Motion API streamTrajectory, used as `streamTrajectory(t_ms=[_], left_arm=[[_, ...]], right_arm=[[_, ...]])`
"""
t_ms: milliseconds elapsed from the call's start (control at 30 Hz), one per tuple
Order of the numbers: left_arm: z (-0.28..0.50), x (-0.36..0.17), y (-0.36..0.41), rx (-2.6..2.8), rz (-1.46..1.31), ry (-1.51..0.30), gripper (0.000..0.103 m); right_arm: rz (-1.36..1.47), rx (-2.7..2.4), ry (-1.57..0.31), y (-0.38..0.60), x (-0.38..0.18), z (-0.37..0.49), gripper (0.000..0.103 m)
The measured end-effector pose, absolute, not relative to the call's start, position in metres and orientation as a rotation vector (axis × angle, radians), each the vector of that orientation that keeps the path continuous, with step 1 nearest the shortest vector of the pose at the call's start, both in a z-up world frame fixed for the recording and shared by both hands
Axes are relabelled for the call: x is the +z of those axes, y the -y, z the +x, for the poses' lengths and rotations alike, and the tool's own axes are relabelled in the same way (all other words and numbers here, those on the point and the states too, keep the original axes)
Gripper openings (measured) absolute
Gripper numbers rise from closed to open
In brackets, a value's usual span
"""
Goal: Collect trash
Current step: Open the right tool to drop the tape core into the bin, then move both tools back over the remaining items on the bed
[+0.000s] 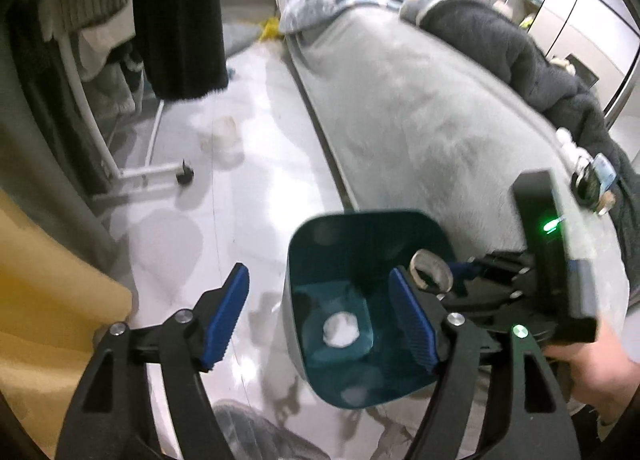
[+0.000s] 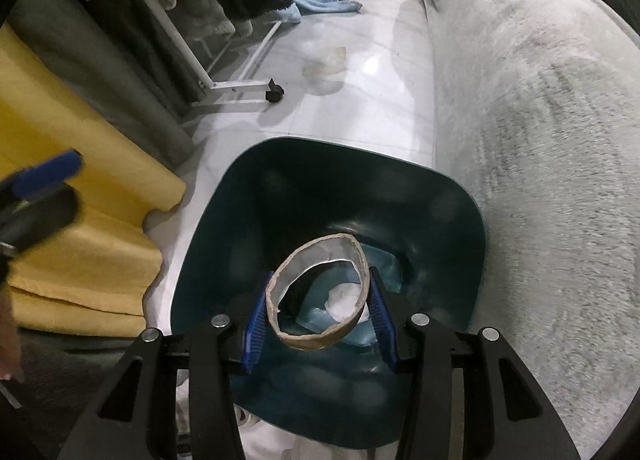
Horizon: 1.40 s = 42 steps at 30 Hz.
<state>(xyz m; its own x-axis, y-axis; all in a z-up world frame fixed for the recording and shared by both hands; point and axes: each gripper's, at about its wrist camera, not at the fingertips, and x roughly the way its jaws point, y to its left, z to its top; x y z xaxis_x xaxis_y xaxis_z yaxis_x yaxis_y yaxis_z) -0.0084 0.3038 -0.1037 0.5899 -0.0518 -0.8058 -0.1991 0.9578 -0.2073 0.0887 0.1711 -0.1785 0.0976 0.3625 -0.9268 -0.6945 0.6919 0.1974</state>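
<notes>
A dark teal trash bin (image 1: 320, 236) (image 2: 256, 195) stands on the pale floor beside the bed. A white crumpled tissue lies at its bottom (image 1: 341, 330) (image 2: 346, 302). My right gripper (image 2: 318, 308) is shut on a cardboard tape roll core (image 2: 320, 340) and holds it over the bin's opening; the roll also shows in the left wrist view (image 1: 432, 270). My left gripper (image 1: 320, 316) is open and empty, its fingers straddling the bin's left rim. A clear plastic cup (image 1: 226, 131) (image 2: 330, 59) lies on the floor farther off.
A grey fluffy bed (image 1: 420, 107) (image 2: 540, 139) runs along the right. A clothes rack with a wheeled white base (image 1: 184, 175) (image 2: 274, 91) stands at left. A yellow blanket (image 1: 40, 300) (image 2: 80, 219) lies at the near left. Yellow trash (image 1: 270, 27) sits far back.
</notes>
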Motion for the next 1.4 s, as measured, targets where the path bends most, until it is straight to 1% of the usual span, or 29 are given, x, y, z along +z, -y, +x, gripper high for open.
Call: streamTrajectory(t_ms=[100,167,200,267,433,500,733,1000,1333,1400], left_arm=[[-0.011,-0.09,-0.303,0.091,-0.258,-0.878,0.075],[-0.013,-0.079,-0.301,0.092,-0.232,-0.832,0.075],[-0.013,-0.073,-0.3,0.093,-0.217,-0.809,0.076],[-0.017,-0.06,-0.298,0.095,-0.198,-0.764,0.077],[-0.018,-0.037,-0.291,0.099,-0.178,-0.67,0.08],[-0.019,-0.026,-0.285,0.098,-0.167,-0.629,0.086],[-0.011,-0.002,-0.259,0.059,-0.151,-0.555,0.087],[0.005,0.011,-0.232,0.031,-0.169,-0.54,0.087],[0.023,0.008,-0.204,-0.026,-0.154,-0.564,0.087],[0.027,0.005,-0.198,-0.053,-0.161,-0.567,0.09]], right_arm=[[-0.328,0.793,-1.25,-0.171,-0.182,0.089,0.049],[-0.326,0.79,-1.251,-0.172,-0.182,0.089,0.057],[-0.328,0.792,-1.251,-0.173,-0.183,0.088,0.059],[-0.339,0.793,-1.246,-0.172,-0.181,0.087,0.066],[-0.338,0.8,-1.21,-0.163,-0.166,0.084,0.066],[-0.334,0.799,-1.182,-0.158,-0.156,0.084,0.067],[-0.28,0.818,-1.056,-0.131,-0.112,0.087,0.069],[-0.242,0.84,-0.917,-0.093,-0.064,0.087,0.07],[-0.178,0.789,-0.838,-0.027,-0.028,0.1,0.071],[-0.16,0.771,-0.826,-0.014,-0.023,0.103,0.071]])
